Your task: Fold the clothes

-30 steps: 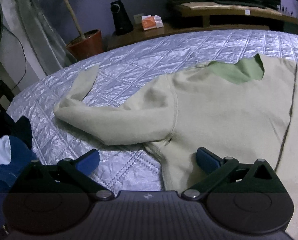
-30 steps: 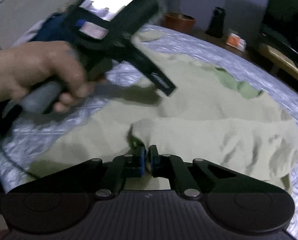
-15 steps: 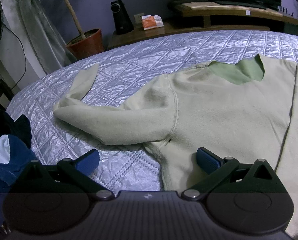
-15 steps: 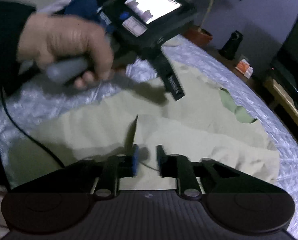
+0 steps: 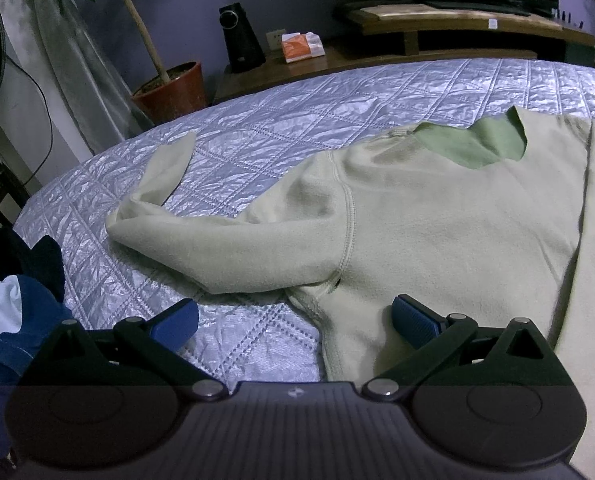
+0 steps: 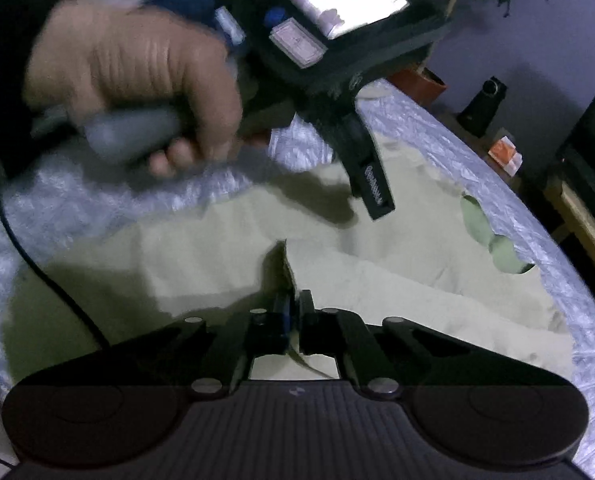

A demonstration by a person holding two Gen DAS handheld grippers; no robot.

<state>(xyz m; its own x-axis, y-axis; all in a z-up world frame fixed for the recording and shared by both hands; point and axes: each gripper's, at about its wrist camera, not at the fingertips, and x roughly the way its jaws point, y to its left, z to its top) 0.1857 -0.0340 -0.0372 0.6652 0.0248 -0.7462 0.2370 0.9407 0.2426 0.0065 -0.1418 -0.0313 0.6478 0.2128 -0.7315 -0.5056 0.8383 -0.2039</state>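
Note:
A pale cream sweater (image 5: 437, 220) with a green inner collar (image 5: 473, 144) lies flat on the bed. Its left sleeve (image 5: 217, 248) stretches out over the quilt, bent at the elbow. My left gripper (image 5: 295, 320) hovers open over the sweater's side below the armpit, with nothing pinched. In the right wrist view, a raised fold edge of the sweater (image 6: 377, 280) runs into my right gripper (image 6: 293, 312), which is shut on it. A hand (image 6: 137, 80) holds the left gripper above the cloth, and one of its fingers (image 6: 373, 188) shows.
A silver quilted bedspread (image 5: 297, 140) covers the bed. A pile of dark blue clothes (image 5: 17, 300) sits at the near left. Beyond the bed stand a potted plant (image 5: 173, 88), a black speaker (image 5: 241, 40) and a wooden TV stand (image 5: 457, 20). A black cable (image 6: 57, 280) crosses the sweater.
My right gripper opened and let the cloth go, then shut again on a fold edge, and its view rolled. The left gripper stayed where it was, open.

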